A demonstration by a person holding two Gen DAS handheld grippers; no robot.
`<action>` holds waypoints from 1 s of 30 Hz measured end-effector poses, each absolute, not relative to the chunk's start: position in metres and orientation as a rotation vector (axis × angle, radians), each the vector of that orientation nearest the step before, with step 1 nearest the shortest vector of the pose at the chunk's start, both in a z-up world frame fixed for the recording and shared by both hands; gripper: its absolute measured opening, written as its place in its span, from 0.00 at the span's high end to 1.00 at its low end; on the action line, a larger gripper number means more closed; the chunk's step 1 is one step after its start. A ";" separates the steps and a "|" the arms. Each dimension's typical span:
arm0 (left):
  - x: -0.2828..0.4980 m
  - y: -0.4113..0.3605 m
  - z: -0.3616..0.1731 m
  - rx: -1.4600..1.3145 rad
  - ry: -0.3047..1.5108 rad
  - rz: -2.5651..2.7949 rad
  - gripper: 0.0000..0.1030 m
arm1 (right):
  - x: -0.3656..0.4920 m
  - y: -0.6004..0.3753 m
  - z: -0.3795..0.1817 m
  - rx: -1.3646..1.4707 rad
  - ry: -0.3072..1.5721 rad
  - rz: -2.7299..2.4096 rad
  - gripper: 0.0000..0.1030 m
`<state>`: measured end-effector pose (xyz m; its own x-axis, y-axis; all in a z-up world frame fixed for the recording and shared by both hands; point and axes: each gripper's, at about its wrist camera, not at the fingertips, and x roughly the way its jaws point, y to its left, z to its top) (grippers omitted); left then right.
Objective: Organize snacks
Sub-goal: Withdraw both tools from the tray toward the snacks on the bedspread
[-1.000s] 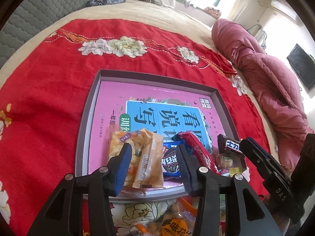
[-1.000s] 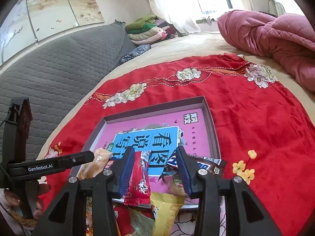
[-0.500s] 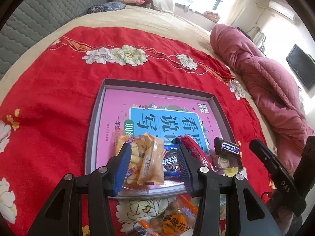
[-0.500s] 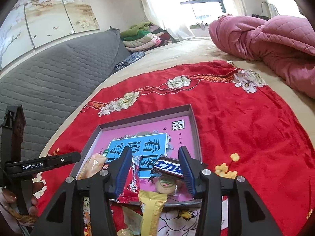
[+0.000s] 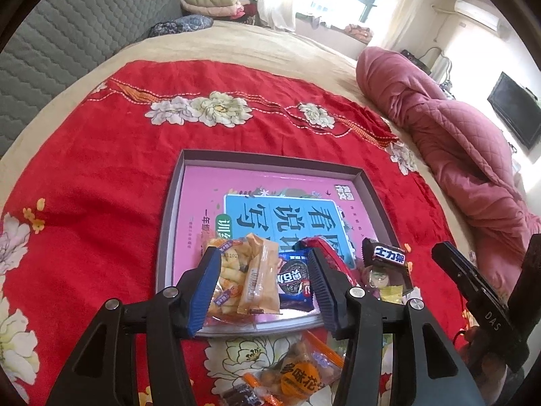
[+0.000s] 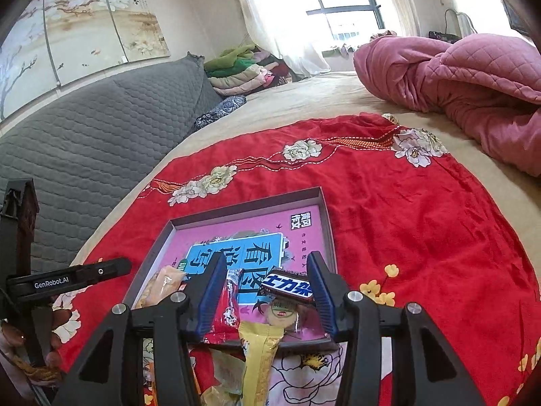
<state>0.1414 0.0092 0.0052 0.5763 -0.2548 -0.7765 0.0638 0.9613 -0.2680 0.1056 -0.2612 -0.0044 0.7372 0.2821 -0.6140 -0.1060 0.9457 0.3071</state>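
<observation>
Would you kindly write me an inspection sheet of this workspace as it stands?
Surface: red floral blanket spread over a beige bed.
Job's things: shallow grey box with a pink printed bottom; at its near end lie yellow snack packs, a blue cookie pack, a red bar and a Snickers bar.
Clutter: a peanut pack and a yellow wrapper lie on the blanket outside the box.
Grippers: left hand-held gripper open, empty; right hand-held gripper open around the Snickers bar; contact unclear.
Cables: nothing seen.
Surroundings: pink quilt, grey headboard, folded clothes, window.
</observation>
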 end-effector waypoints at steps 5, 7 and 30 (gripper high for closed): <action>0.138 0.009 0.010 -0.216 0.928 -0.193 0.46 | 0.101 -0.259 -0.002 0.257 0.709 0.219 0.52; 0.136 0.009 0.012 -0.212 0.922 -0.194 0.46 | 0.099 -0.257 -0.001 0.252 0.710 0.224 0.52; 0.110 0.000 0.014 -0.161 0.940 -0.219 0.42 | 0.072 -0.245 0.004 0.216 0.723 0.250 0.47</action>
